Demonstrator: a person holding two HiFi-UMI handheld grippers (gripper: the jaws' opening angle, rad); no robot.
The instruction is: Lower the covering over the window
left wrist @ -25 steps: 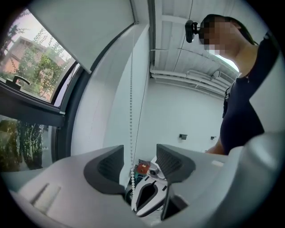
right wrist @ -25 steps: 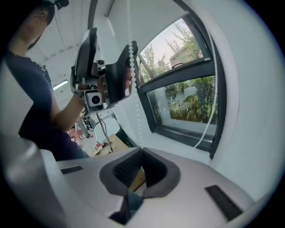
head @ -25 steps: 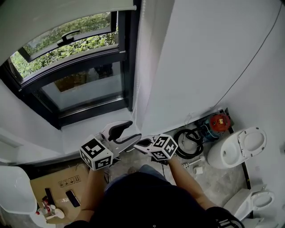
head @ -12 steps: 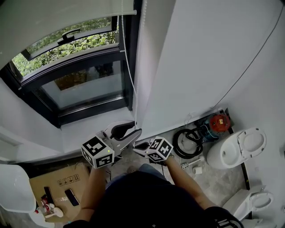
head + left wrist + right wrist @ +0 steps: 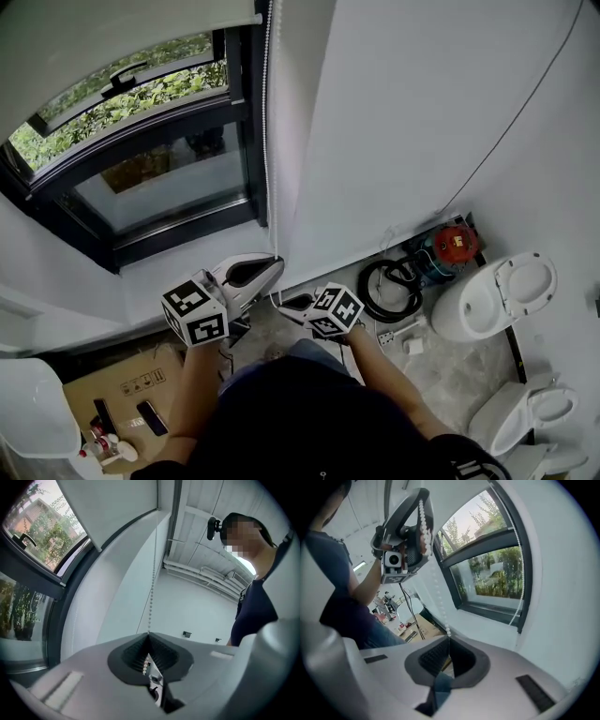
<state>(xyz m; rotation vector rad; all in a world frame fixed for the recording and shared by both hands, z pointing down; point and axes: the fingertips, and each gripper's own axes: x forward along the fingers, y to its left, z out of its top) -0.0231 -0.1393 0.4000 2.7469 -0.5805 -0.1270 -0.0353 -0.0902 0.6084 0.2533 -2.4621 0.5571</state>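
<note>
A white roller blind [image 5: 112, 28] covers only the top of the dark-framed window [image 5: 159, 178]. Its white bead chain [image 5: 265, 141] hangs down the window's right side. My left gripper [image 5: 275, 264] has just closed its jaws, and it is shut on the chain at sill height. In the left gripper view the bead chain [image 5: 152, 583] runs down into the left gripper [image 5: 148, 635], with beads pinched between the pads. My right gripper [image 5: 279, 302] sits just below and is shut on the same chain. In the right gripper view the bead chain [image 5: 436, 588] leads from the left gripper [image 5: 423, 515] into the right gripper [image 5: 448, 638].
A white sill [image 5: 178, 272] lies under the window. A white wall [image 5: 412, 112] stands to the right. On the floor are a toilet [image 5: 492, 300], a black hose coil [image 5: 389, 281], a red device [image 5: 455, 242] and a cardboard box [image 5: 122, 384].
The left gripper's jaws, wide open a second ago, have closed on the bead chain. The right gripper has sunk a little, still shut on the chain.
</note>
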